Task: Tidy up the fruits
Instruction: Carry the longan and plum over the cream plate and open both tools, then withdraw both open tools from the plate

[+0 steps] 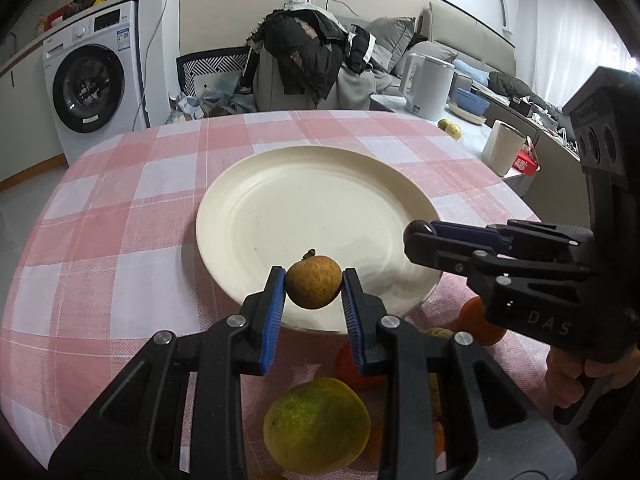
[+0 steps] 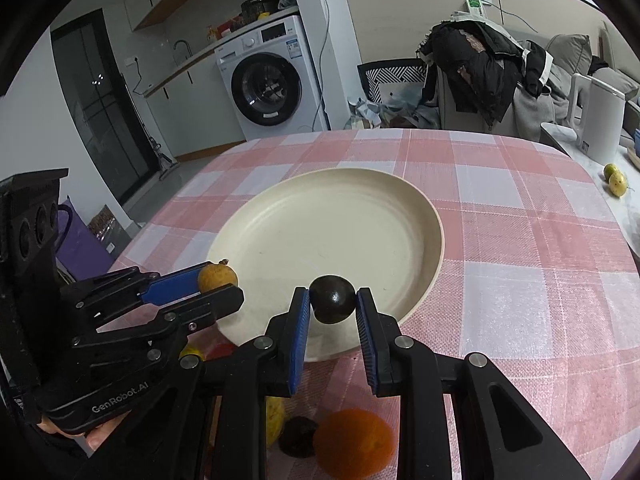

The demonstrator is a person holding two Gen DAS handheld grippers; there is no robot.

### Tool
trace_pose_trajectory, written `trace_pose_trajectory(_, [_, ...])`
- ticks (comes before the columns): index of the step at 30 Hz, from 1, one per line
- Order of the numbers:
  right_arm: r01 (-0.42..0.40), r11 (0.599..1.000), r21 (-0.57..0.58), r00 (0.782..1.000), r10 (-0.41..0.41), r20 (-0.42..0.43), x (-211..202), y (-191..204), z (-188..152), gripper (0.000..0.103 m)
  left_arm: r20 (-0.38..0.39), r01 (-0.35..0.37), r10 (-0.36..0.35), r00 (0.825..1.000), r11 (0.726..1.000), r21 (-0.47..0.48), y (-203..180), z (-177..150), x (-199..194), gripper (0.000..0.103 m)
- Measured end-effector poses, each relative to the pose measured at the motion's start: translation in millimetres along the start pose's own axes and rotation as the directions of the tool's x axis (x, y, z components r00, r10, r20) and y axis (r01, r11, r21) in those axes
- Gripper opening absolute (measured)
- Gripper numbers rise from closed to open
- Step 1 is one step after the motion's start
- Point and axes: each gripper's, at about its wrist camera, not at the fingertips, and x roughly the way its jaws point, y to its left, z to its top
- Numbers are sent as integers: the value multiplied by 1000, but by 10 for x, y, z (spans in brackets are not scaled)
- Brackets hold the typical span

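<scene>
Your surface (image 2: 520, 240) wears a pink-and-white checked cloth. A cream plate (image 2: 416, 208) sits mid-surface. Along the near edge you have an orange (image 2: 354, 440), a green-yellow citrus (image 1: 316, 424) and a dark wrinkled fruit (image 2: 298, 436).

We look from each tool's wrist, close above the tabletop (image 1: 100, 208), facing the plate (image 1: 280, 184) and washing machine (image 2: 268, 80); both views share these.

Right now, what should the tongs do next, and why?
Probably ease both forward and let go over the plate: the left tongs hold a brown fruit at its near rim, and the right tongs hold a dark fruit.
</scene>
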Motion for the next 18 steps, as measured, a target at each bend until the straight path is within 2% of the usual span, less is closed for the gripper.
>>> trace_pose_trajectory(4, [-2,1000,-3,1000,2,-11,29,-27,12,25,-3,-9,9,1000,1000,-3,35,21,78,26])
trace_pose_trajectory(6, [14,1000,-4,1000,-14,-20,40,-28,10,29,14,-12,12,1000,1000,-10,38,23,57,28])
trace_pose_trajectory(7, [31,1000,-1,999,-31,-18,37,-29,8,34,18,-9,9,1000,1000,-11,44,24,26,29])
trace_pose_trajectory(9, [48,999,8,999,-48,-1,-7,-44,3,47,17,-7,7,1000,1000,-13,46,18,-3,44])
trace_pose_trajectory(10, [49,999,16,999,-49,7,-37,-58,1,50,25,-16,16,1000,1000,-16,49,12,-59,49])
trace_pose_trajectory(12, [55,998,39,998,-56,23,-126,-83,-10,59,48,-24,25,999,1000,-17,57,0,-164,65])
trace_pose_trajectory(13, [59,997,47,998,-60,29,-173,-91,-17,64,61,-28,29,998,999,-17,60,-11,-229,69])
trace_pose_trajectory(15, [62,996,63,997,-65,47,-302,-103,-61,90,95,-33,35,995,999,-20,67,-43,-397,83])
trace_pose_trajectory(17, [57,996,68,996,-62,68,-440,-87,-122,97,123,-36,39,992,999,-31,80,-101,-587,88])
trace_pose_trajectory(18, [53,997,63,996,-58,74,-493,-64,-146,100,133,-33,38,990,999,-43,96,-141,-691,94])
